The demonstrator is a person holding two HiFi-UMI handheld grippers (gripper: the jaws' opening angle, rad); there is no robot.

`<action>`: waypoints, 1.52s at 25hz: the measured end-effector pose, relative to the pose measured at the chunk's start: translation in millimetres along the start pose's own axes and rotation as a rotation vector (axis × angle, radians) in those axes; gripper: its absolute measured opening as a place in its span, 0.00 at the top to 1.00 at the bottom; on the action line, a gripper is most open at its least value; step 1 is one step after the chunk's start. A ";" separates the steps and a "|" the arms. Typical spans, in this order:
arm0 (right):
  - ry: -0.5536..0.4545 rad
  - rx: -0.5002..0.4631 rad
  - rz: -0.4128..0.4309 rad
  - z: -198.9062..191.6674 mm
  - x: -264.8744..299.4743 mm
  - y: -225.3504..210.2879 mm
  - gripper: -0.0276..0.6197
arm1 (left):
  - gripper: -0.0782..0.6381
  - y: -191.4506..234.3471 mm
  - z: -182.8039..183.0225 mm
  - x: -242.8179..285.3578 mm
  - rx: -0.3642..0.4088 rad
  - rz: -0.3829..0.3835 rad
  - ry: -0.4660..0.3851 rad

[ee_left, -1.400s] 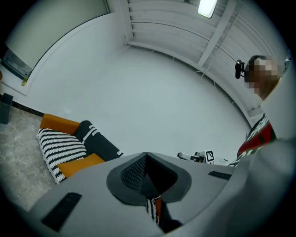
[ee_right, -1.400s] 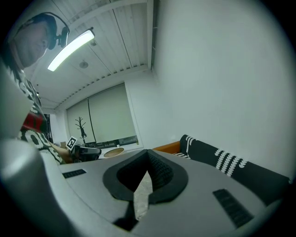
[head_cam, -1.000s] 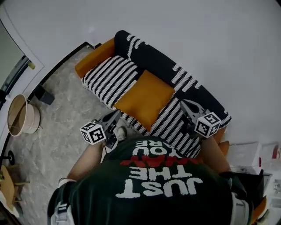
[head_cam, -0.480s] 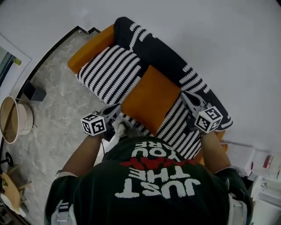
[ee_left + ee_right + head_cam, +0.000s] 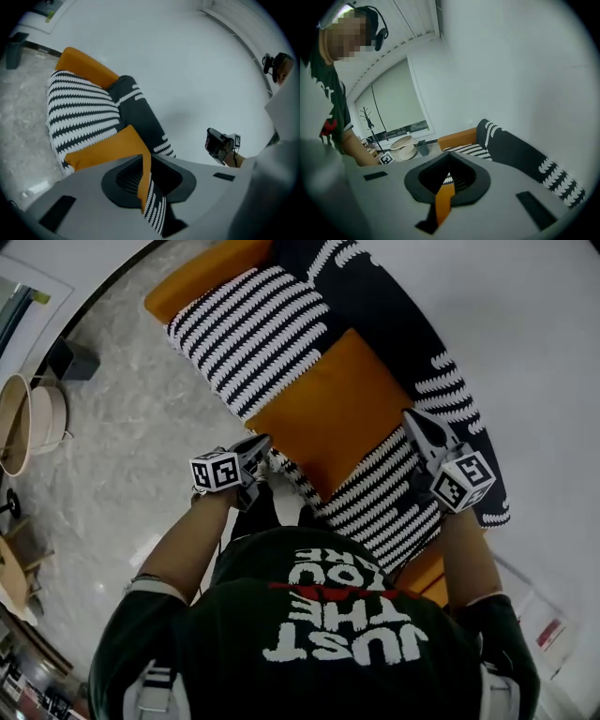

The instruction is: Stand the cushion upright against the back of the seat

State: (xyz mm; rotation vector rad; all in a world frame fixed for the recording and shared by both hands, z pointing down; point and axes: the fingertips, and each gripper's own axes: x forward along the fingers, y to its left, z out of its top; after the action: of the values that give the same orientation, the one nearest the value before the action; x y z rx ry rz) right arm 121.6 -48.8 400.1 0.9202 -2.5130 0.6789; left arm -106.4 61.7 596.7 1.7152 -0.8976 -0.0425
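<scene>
Cushion (image 5: 328, 413) flat, head view, likely coat-stand (image 5: 369, 123) elsewhere

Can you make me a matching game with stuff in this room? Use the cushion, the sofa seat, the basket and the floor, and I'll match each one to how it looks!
Things:
1. cushion
2. sofa seat
3. basket
4. floor

Looks:
A. grey and marbled
B. plain orange
C. black and white stripes
D. round and pale

Right pairs: 1-B, 2-C, 3-D, 4-A.
</scene>
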 end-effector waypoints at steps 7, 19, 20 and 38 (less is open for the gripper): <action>0.054 0.019 0.066 -72.3 14.1 -40.6 0.92 | 0.38 90.8 -84.4 59.5 -0.275 0.093 -0.043; 0.142 0.116 0.099 -172.3 35.5 -75.1 0.92 | 0.09 149.5 -130.4 141.3 -0.465 0.045 -0.073; 0.151 0.122 0.099 -177.0 34.0 -75.5 0.92 | 0.09 151.6 -129.3 146.8 -0.465 0.052 -0.077; 0.113 0.170 -0.004 -172.5 -32.1 -79.9 0.92 | 0.64 82.4 -64.5 152.3 -0.261 0.028 -0.100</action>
State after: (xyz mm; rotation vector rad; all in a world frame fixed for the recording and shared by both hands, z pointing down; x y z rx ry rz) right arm 229.6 9.4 548.8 0.9162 -2.3826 0.9278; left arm -13.1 20.7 750.9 1.4676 -0.9461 -0.2189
